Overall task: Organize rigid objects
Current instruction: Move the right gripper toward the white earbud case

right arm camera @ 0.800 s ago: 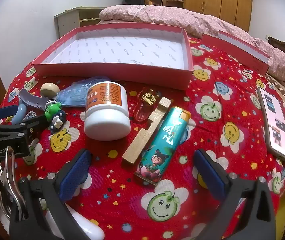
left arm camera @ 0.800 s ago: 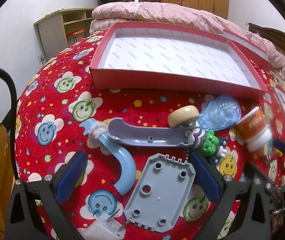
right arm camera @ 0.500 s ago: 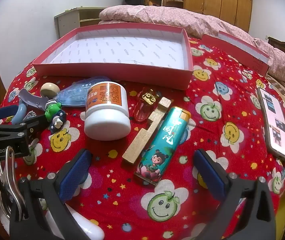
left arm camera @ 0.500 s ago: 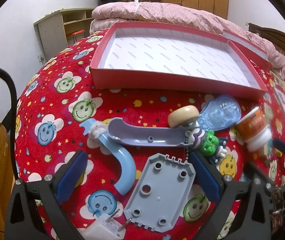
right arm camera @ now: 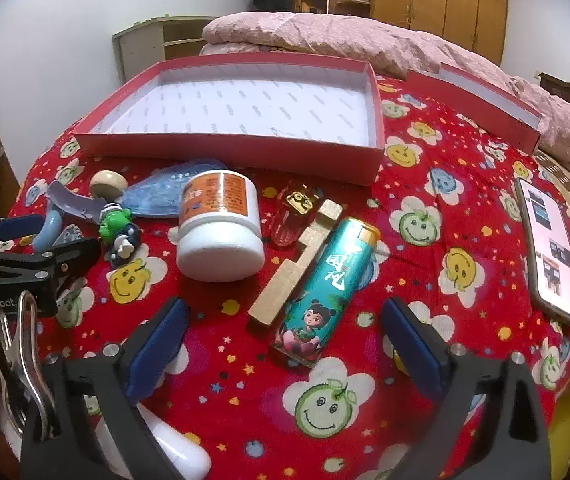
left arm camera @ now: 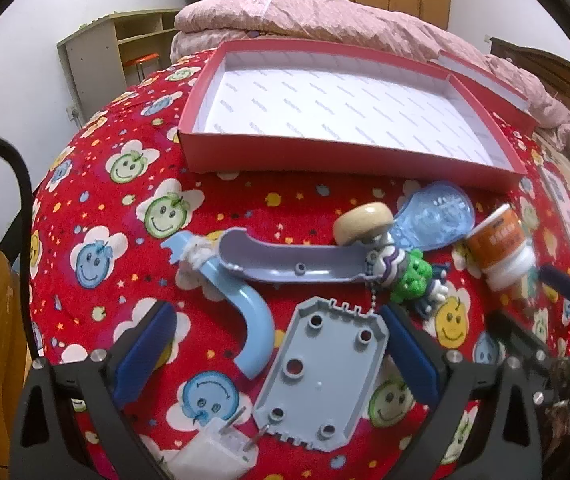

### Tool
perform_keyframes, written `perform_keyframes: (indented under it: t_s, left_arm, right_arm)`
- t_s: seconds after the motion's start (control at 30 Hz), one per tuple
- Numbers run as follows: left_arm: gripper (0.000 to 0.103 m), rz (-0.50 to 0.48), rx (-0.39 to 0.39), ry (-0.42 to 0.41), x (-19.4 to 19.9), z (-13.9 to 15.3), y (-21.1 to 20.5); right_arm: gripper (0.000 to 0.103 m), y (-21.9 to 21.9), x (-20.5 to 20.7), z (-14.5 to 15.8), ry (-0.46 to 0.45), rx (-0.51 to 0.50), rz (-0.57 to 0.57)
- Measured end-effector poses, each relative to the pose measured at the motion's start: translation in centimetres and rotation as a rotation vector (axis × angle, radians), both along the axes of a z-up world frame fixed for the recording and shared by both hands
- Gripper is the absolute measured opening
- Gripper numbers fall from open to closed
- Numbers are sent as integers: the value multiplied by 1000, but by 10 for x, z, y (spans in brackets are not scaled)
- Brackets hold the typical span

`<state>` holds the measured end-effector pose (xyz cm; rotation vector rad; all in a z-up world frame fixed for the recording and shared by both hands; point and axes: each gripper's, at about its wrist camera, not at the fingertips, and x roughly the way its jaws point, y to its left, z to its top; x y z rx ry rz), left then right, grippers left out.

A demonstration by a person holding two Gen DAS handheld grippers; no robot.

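Nearest each camera, the left gripper (left arm camera: 273, 344) and right gripper (right arm camera: 283, 340) hover tilted downward, jaws wide and empty (likely choosing a first pick). Between the left's pads lies a grey plate (left arm camera: 321, 376); by the right, a teal lighter (right arm camera: 327, 284). Beyond waits the empty red box (right arm camera: 241, 152).

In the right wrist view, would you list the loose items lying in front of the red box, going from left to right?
Wooden knob → green figure keychain → white jar with orange label → clear red toy → green lighter → phone.
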<state>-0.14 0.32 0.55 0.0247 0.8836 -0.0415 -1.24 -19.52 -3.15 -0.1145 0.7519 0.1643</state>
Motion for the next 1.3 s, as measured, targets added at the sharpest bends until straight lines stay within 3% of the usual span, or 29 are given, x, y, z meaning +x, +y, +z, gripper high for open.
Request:
perform_keyframes:
  t_s: [0.4, 1.03, 1.3]
  left_arm:
    - [101, -42, -21, 15, -13, 8, 14]
    - [101, -134, 14, 0, -39, 24, 5]
    - [100, -136, 32, 13, -42, 20, 5]
  right_arm:
    - [98, -8, -9, 15, -1, 29, 41]
    - [97, -6, -39, 21, 102, 58, 135]
    - [90, 3, -48, 16, 149, 50, 192]
